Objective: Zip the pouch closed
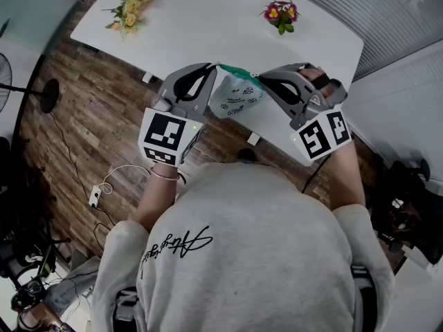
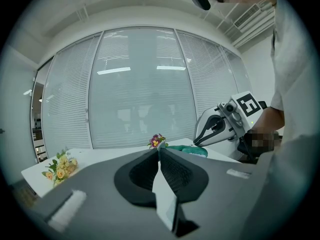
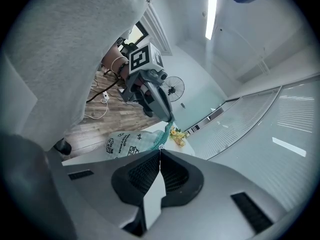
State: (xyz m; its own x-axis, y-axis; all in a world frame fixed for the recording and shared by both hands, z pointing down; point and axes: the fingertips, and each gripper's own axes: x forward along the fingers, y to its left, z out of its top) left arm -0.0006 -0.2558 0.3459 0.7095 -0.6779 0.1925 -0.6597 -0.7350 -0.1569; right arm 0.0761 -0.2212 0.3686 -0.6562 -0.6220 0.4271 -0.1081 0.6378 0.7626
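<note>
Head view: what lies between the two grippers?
The pouch hangs there, its green top edge pinched by the left gripper and right gripper; the head view shows it.

Looked like an office meeting room to me: long white table (image 1: 208,26), wood-plank floor (image 1: 90,123), glazed walls with blinds (image 2: 135,84), ceiling strip light (image 3: 211,16), pedestal fan (image 3: 175,88), power strip (image 1: 95,196).
</note>
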